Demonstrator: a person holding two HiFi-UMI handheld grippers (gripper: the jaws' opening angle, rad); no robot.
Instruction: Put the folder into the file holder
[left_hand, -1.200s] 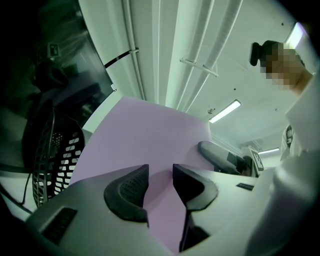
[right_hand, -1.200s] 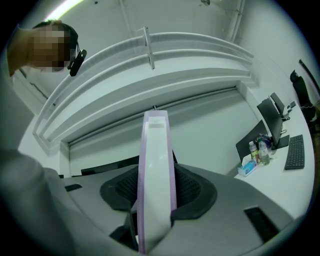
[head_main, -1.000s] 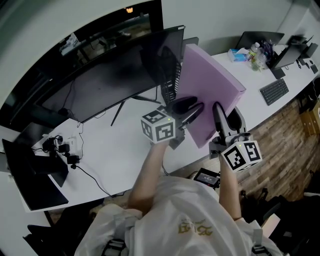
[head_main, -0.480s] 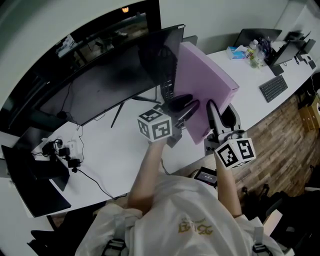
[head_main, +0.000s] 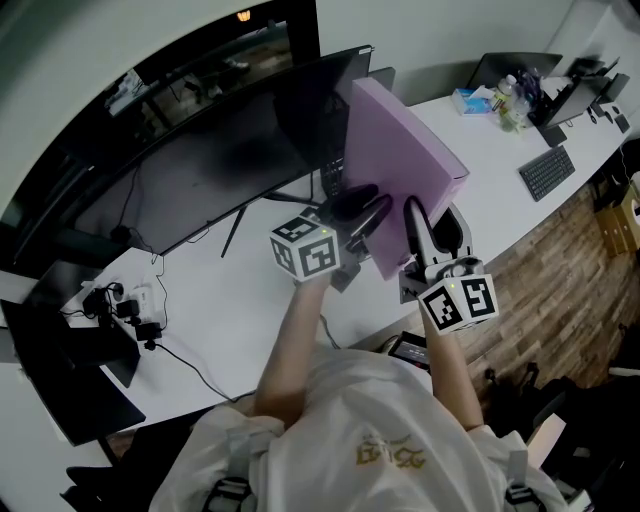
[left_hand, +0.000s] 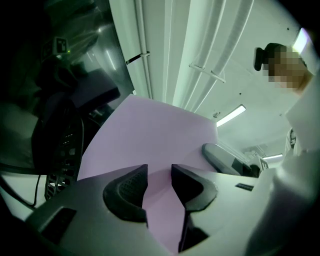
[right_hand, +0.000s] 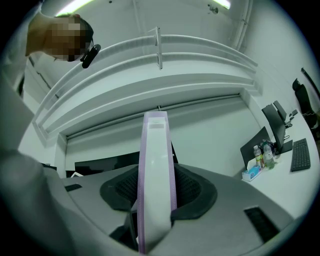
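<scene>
A thick purple folder (head_main: 400, 160) stands nearly on edge above the white desk (head_main: 230, 300), close in front of the black mesh file holder (head_main: 333, 180) under the monitor. My right gripper (head_main: 432, 222) is shut on the folder's spine (right_hand: 156, 165), with both pads against it. My left gripper (head_main: 362, 208) sits at the folder's left face. Its jaws have just been closing, and a gap remains between the pads with the purple folder (left_hand: 150, 135) showing in it. The mesh file holder (left_hand: 62, 150) appears dark at the left of the left gripper view.
A large curved monitor (head_main: 220, 150) spans the desk behind the holder. Cables and a power strip (head_main: 125, 300) lie at the left, next to a dark screen (head_main: 70, 370). At the far right are a keyboard (head_main: 545, 172), bottles (head_main: 512, 105) and the desk's front edge.
Both grippers and the folder have shifted a little to the left, toward the monitor and file holder. The folder stands slightly more upright.
</scene>
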